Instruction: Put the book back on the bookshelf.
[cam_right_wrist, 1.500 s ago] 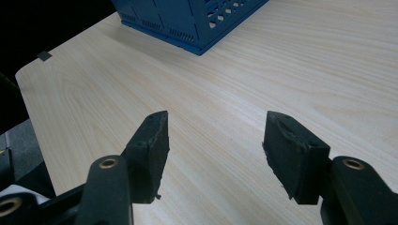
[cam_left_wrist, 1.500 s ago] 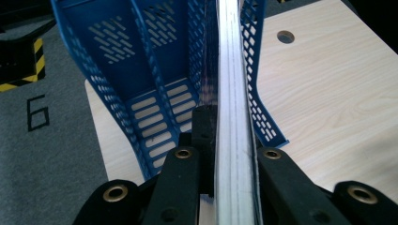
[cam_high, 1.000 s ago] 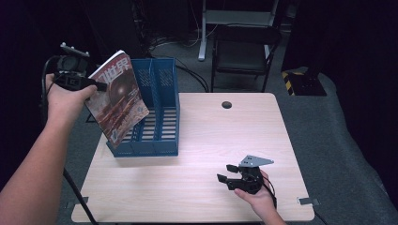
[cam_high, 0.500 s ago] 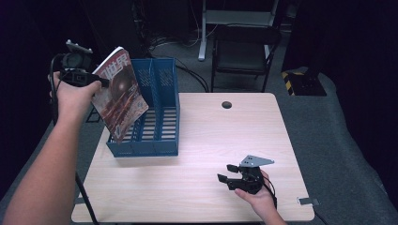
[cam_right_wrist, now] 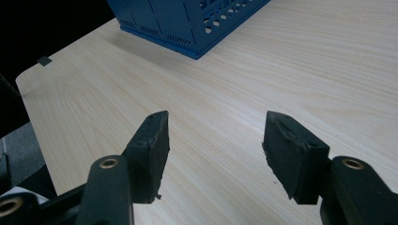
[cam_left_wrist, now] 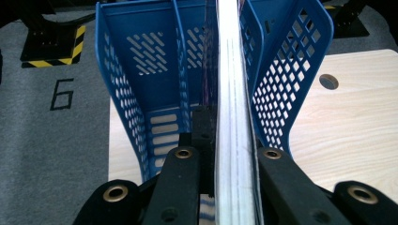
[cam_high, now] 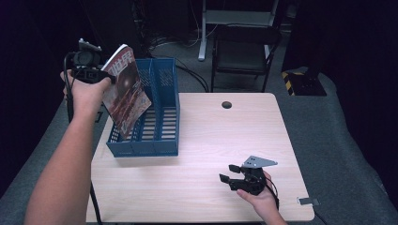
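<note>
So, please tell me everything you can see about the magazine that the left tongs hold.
The magazine is a thin, glossy booklet with a reddish-brown cover picture and large white characters near its top. It is closed and tilted, its lower corner dipping into the blue file rack at the table's left. The left tongs are shut on its upper edge; in the left gripper view its white page edges run between the black jaws, lined up over a slot of the rack.
</note>
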`<state>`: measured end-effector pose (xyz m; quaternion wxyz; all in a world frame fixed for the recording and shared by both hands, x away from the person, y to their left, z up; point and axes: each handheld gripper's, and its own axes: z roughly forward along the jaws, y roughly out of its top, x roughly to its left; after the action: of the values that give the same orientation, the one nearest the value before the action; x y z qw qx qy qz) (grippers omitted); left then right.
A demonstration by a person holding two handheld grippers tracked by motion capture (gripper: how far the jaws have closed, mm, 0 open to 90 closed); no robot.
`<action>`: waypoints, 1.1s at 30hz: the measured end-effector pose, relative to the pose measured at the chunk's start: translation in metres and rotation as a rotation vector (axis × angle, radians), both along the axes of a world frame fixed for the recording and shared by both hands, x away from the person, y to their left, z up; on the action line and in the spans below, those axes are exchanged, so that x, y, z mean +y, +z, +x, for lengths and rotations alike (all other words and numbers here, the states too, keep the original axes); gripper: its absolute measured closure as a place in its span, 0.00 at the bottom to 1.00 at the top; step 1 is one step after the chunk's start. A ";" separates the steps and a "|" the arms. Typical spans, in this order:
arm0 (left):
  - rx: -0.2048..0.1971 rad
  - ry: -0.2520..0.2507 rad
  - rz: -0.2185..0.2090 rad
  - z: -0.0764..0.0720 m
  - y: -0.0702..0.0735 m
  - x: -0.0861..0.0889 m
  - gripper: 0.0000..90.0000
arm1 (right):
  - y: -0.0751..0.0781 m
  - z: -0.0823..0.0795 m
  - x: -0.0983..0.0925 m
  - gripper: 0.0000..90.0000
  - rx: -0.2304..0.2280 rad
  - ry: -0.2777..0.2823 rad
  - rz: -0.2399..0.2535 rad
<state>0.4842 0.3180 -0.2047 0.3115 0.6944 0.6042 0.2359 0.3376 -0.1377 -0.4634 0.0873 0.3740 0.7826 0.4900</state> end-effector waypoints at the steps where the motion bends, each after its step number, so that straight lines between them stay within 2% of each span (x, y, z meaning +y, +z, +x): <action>1: 0.004 -0.002 0.001 0.001 -0.001 -0.001 0.94 | 0.000 -0.001 0.000 0.46 0.002 -0.004 0.001; 10: -0.003 0.009 -0.014 0.016 -0.015 -0.009 0.94 | 0.001 -0.005 -0.006 0.46 -0.005 -0.025 0.007; 17: 0.005 0.018 -0.046 0.026 -0.029 -0.011 0.94 | 0.001 -0.009 -0.010 0.46 -0.006 -0.043 0.010; 25: 0.002 0.028 -0.044 0.033 -0.040 -0.014 0.94 | 0.001 -0.013 -0.015 0.46 -0.005 -0.062 0.011; 33: 0.013 0.025 -0.050 0.038 -0.060 -0.019 0.94 | 0.001 -0.014 -0.018 0.46 -0.002 -0.070 0.009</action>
<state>0.5226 0.2990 -0.2652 0.3219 0.6804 0.6206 0.2199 0.3238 -0.1553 -0.4624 0.1034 0.4013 0.7666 0.4905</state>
